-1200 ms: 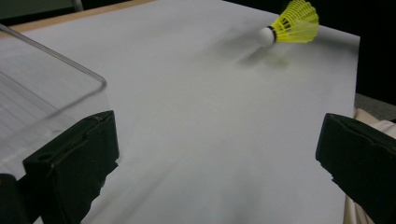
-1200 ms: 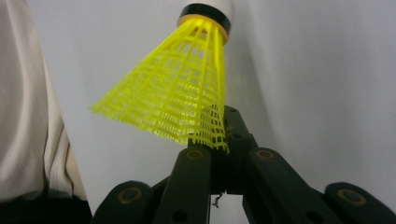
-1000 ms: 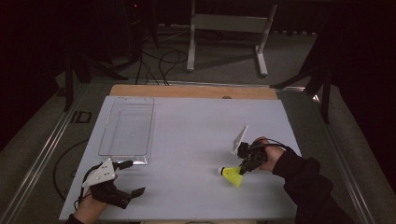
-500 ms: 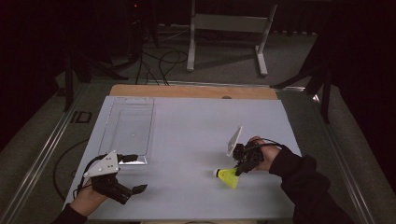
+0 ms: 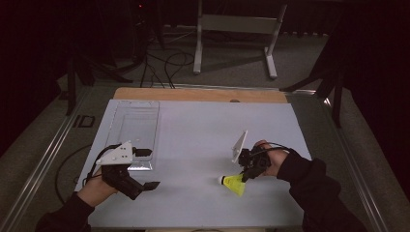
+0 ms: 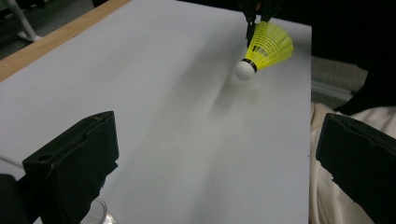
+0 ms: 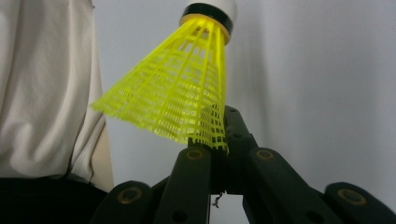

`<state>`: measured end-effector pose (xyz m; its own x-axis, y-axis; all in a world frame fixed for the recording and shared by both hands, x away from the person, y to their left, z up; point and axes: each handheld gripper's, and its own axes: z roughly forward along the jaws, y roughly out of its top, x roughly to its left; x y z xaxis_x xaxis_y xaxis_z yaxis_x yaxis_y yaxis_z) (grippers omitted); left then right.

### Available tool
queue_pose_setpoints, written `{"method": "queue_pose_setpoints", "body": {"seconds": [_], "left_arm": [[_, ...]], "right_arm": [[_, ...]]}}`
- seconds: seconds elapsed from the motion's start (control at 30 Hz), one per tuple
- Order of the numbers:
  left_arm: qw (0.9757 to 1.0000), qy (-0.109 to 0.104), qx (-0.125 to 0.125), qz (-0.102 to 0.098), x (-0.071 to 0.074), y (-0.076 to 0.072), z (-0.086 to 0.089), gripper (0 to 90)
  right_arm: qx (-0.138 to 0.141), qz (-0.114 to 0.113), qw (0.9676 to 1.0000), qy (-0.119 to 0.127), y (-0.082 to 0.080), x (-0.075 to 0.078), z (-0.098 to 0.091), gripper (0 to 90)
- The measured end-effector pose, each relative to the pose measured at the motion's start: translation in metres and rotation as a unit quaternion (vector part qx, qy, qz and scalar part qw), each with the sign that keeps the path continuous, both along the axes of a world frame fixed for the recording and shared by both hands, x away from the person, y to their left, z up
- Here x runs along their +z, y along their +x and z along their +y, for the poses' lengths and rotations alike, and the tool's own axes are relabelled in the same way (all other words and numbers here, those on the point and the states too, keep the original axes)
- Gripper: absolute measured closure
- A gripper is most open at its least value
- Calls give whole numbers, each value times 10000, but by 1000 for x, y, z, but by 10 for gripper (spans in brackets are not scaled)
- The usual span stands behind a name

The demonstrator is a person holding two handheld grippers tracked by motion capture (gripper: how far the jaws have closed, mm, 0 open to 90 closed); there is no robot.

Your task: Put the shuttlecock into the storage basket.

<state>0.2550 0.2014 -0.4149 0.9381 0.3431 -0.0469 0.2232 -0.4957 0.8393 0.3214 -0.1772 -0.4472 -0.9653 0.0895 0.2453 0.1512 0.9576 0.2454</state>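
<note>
Shuttlecock (image 5: 233,183) is lying toward the worktop's (image 5: 203,130) near right corner, its white cork pointing left and its yellow skirt pinched at the rim between my right gripper's (image 5: 247,173) jaws, which are closing tight on the mesh. My left gripper (image 5: 147,185) is hovering near the near left corner with its jaws spread wide apart and nothing between them, facing the shuttlecock across a bare stretch of white surface. Just beyond that gripper, a clear tray (image 5: 133,128) is sitting along the left edge, reaching toward the far left corner. Wide bare room is spreading across the middle and the far right.
</note>
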Motion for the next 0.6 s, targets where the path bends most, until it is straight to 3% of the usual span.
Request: {"method": "queue_pose_setpoints", "body": {"seconds": [0.07,0.37,0.6], "left_arm": [[9999,-32,-130,80,3,3,-4,2],[9975,305,-612,175,12,18,-31,2],[9935,518,-981,242,18,34,-55,2]], "right_arm": [[16,0,10000,-6,0,1,1,900],[125,31,9999,-26,-2,4,8,900],[186,33,9998,4,-3,7,13,900]]}}
